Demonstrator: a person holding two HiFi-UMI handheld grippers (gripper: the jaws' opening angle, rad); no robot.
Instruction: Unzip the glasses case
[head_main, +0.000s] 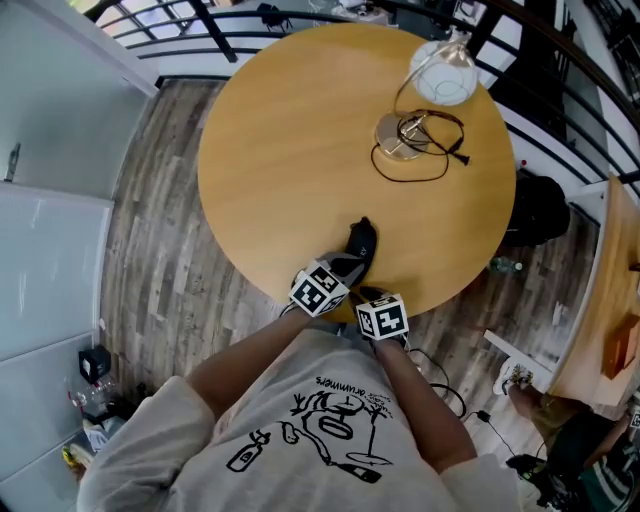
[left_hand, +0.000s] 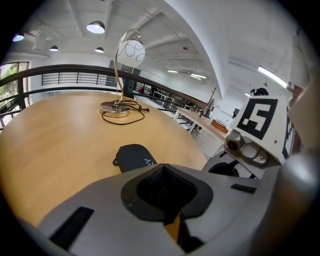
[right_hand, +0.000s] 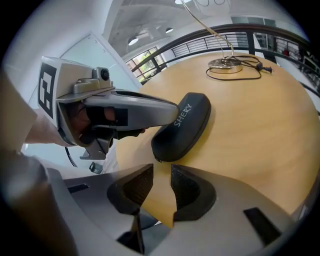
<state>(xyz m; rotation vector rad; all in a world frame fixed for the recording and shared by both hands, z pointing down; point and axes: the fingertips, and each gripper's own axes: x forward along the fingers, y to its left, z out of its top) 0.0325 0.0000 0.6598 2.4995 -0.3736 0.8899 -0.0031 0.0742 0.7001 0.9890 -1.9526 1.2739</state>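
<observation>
A black zipped glasses case (head_main: 362, 240) lies on the round wooden table (head_main: 290, 150) near its front edge; it also shows as the case (left_hand: 134, 156) and, with "SHERY" printed on it, the case (right_hand: 182, 127). My left gripper (head_main: 350, 268) is shut with nothing in it, its tips at the case's near end. Seen from the right gripper view, the left gripper (right_hand: 167, 112) reaches over the case's left side. Just behind the case, my right gripper (right_hand: 161, 172) is open by a narrow gap, with only bare table between its pads.
A gold-based lamp (head_main: 405, 135) with a white globe shade (head_main: 445, 75) and a looped black cord (head_main: 440, 150) stands at the table's far right. A black railing (head_main: 180, 35) runs behind the table. A second table (head_main: 600, 300) is at the right.
</observation>
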